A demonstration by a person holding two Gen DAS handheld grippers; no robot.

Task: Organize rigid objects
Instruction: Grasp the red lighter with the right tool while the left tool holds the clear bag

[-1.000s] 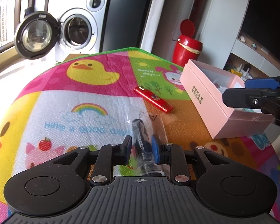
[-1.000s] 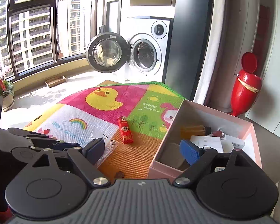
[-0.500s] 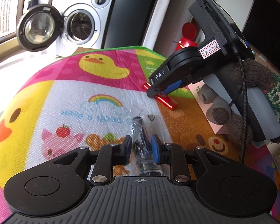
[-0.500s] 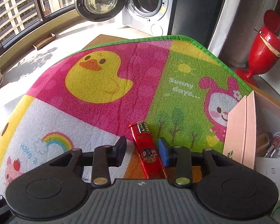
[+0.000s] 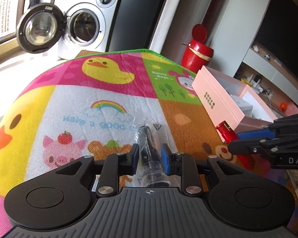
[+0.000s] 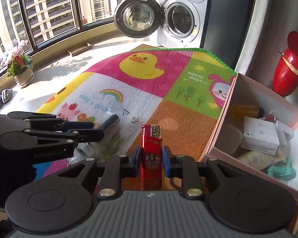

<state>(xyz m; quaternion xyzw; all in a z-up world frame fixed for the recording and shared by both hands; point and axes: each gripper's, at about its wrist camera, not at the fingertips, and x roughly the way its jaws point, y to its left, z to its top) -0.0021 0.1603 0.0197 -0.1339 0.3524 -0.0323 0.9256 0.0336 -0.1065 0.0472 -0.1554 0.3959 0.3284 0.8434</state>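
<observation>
On a cartoon play mat (image 6: 168, 119) printed with ducks, a rainbow and the words "Sunny days…", the right gripper (image 6: 150, 158) grips a red lighter (image 6: 151, 154), its pads pressed to both sides after just closing; the lighter's metal head points away from the camera and gold lettering on its body is too small to read. Beside it, at left in the right wrist view, the left gripper (image 5: 149, 156) is clamped on a dark cylindrical object sealed in a clear plastic bag (image 5: 149, 150) that bears triangular recycling marks. An open pink box (image 6: 224, 125) stands at the mat's right edge, holding white cartons, a teal plastic piece and other small items; black characters on its side, seen from the left wrist camera, cannot be made out. From that camera the right gripper's body shows the letters "DAS". Behind the mat stand a front-loading washing machine (image 6: 180, 17) with its door open and a red bin (image 6: 288, 73).
</observation>
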